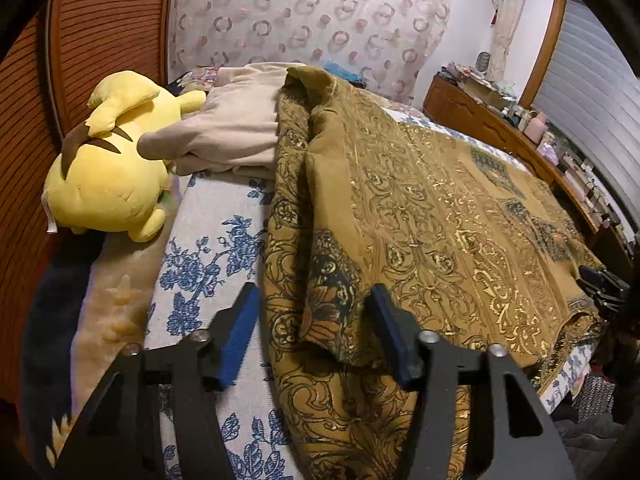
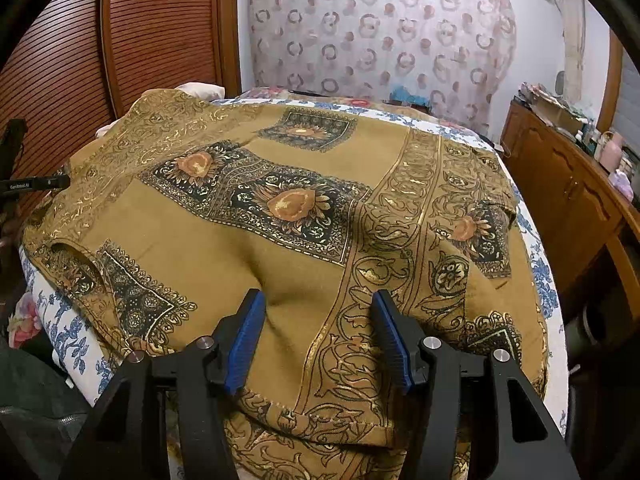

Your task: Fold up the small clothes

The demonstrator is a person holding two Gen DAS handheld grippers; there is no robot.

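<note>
Left and right wrist views over a bed. An ochre printed garment [image 2: 248,248], patterned with gold scrollwork and dark sunflower panels, is lying spread across the blue-floral bedsheet [image 1: 208,248], covering most of the mattress top; one side is doubled back on itself, forming a raised fold [image 1: 316,208] running toward the head of the bed.

The left gripper [image 1: 314,316] is hovering over that doubled edge with its blue-padded jaws standing apart; cloth is lying below and between them, but the pads are not pinching it. The right gripper [image 2: 318,320] is poised above the near hem [image 2: 320,420], jaws likewise parted and gripping nothing.

The fabric is sagging into soft hollows and creasing where it is lying double, which suggests a light, limp weave that will be drooping from any held point rather than keeping its shape. The metallic print may be making the surface somewhat slick. Hold is best taken at hemmed edges or corners, where the layers are thicker, with both grippers pinching along one edge so that it is lifting evenly.

A yellow plush toy [image 1: 112,160] and a beige garment [image 1: 228,132] are resting beyond the fold, near the wooden louvred door [image 1: 100,32].
</note>
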